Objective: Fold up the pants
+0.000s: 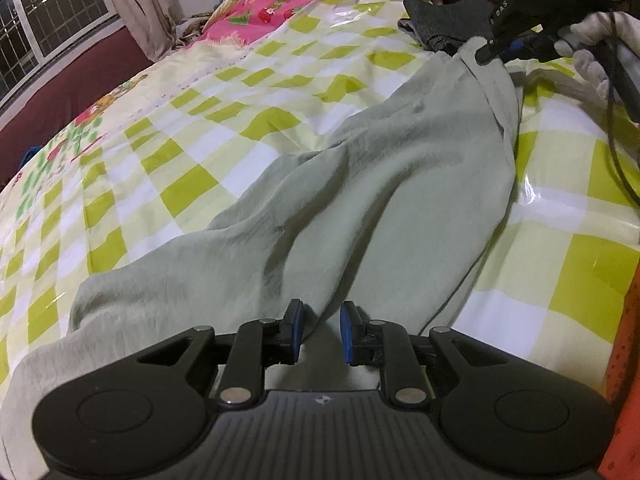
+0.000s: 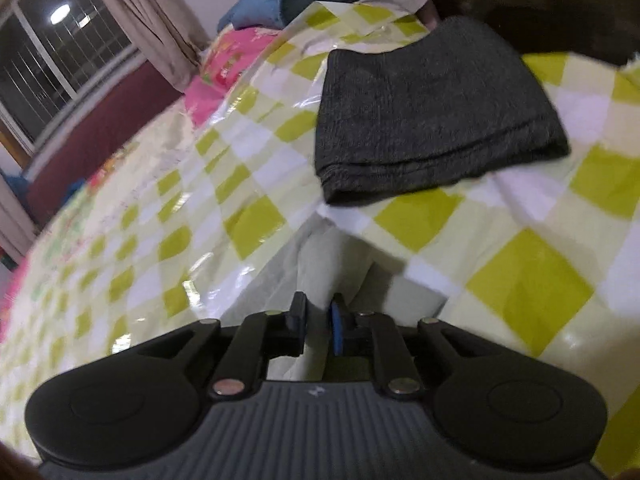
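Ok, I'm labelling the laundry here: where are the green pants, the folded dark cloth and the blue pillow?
green pants [image 1: 360, 200], left wrist view, mid leg.
dark cloth [image 2: 432, 116], right wrist view, top face.
blue pillow [image 2: 288, 0], right wrist view, front side.

Domestic bedroom: a bed [image 1: 240, 92] under a checked yellow-green sheet, a barred window [image 1: 52, 12] with a drawn curtain [image 1: 140, 4], and folded bedding [image 2: 288, 0] at the far end.
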Demonstrator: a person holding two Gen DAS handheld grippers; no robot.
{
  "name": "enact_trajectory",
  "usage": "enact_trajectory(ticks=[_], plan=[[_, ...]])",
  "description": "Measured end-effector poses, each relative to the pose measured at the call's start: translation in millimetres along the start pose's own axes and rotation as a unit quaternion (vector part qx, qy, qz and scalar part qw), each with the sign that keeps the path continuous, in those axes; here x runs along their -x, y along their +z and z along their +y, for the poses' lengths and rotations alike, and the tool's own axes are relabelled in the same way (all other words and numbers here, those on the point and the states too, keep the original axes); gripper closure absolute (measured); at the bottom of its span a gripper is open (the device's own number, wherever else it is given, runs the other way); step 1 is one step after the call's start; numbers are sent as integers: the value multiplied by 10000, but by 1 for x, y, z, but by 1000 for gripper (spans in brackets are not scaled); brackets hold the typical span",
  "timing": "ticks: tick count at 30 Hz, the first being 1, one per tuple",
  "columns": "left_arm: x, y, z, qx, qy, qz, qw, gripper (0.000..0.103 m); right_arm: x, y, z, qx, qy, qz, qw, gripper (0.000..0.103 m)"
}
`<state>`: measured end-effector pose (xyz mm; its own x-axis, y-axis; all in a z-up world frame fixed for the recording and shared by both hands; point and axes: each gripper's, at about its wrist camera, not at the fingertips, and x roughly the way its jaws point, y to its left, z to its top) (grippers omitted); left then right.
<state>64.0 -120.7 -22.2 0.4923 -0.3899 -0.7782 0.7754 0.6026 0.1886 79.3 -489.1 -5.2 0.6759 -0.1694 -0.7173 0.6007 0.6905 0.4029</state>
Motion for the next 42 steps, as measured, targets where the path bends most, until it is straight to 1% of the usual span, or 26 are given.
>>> enact_trajectory(ticks=[1, 2, 3, 4, 7, 9, 11, 14, 16, 17, 18, 19, 20, 21, 22, 25, 27, 29, 30, 31, 32, 34, 36, 38, 40, 42], plan=[[1, -1, -1, -1, -9, -33, 10000, 69, 1, 1, 1, 54, -146, 42, 9999, 80], [1, -2, -2, -18, -21, -67, 10000, 69, 1, 1, 2, 88, -257, 89, 9996, 66], [2, -3, -4, -51, -18, -95, 9999, 69, 3, 1, 2, 145, -350, 135, 9992, 59], [2, -4, -6, -89, -9, -126, 9999, 69, 6, 0, 3, 243, -440, 126, 9987, 55], [3, -7, -10, -189, -4, -236, 9995, 69, 16, 0, 9, 525, -785, -39, 9955, 54], [3, -9, -10, -172, -43, -300, 9994, 69, 20, 1, 14, 553, -878, -73, 9946, 49], [3, -9, -8, -85, -102, -341, 9993, 69, 16, 0, 19, 520, -841, 62, 9951, 45], [2, -10, -3, 78, -199, -403, 9990, 69, -6, 3, 21, 212, -810, 568, 9949, 45], [2, -11, 1, 201, -262, -440, 9985, 69, -19, 4, 19, -5, -1002, 767, 9920, 47], [2, -12, 2, 238, -284, -460, 9983, 69, -24, 5, 20, 1, -1083, 789, 9910, 53], [2, -13, 3, 264, -305, -489, 9980, 69, -25, 5, 21, 90, -1162, 760, 9903, 60], [3, -14, 3, 290, -321, -508, 9978, 68, -25, 6, 22, 158, -1188, 757, 9899, 76], [4, -15, 5, 326, -347, -525, 9975, 68, -22, 8, 21, 132, -1095, 790, 9908, 89], [4, -16, 6, 361, -368, -534, 9972, 68, -18, 10, 19, 39, -978, 797, 9920, 94], [4, -17, 7, 390, -380, -538, 9971, 68, -11, 13, 18, -18, -883, 758, 9932, 96], [6, -18, 10, 470, -404, -565, 9965, 68, 7, 22, 24, 187, -827, 568, 9948, 96], [7, -18, 10, 509, -401, -577, 9962, 68, 10, 25, 26, 226, -824, 569, 9947, 96], [7, -17, 11, 529, -393, -577, 9962, 68, 6, 24, 26, 315, -923, 716, 9927, 89], [7, -17, 10, 528, -388, -577, 9962, 68, 3, 21, 25, 292, -1027, 793, 9911, 88], [8, -18, 10, 522, -382, -575, 9962, 68, 1, 18, 23, 232, -1049, 860, 9905, 80], [8, -18, 10, 511, -380, -568, 9964, 68, -1, 13, 22, 190, -1004, 922, 9905, 76], [8, -20, 9, 478, -375, -546, 9967, 68, -4, 5, 22, 199, -984, 988, 9900, 72], [7, -20, 8, 437, -353, -530, 9970, 68, -6, 1, 22, 273, -960, 987, 9901, 73], [7, -19, 8, 425, -345, -522, 9971, 68, -6, 2, 22, 381, -956, 914, 9905, 98], [8, -17, 10, 416, -334, -530, 9972, 68, 1, 9, 24, 364, -791, 841, 9926, 99], [11, -14, 15, 453, -261, -585, 9969, 68, 14, 20, 33, 316, -347, 665, 9967, 100]])
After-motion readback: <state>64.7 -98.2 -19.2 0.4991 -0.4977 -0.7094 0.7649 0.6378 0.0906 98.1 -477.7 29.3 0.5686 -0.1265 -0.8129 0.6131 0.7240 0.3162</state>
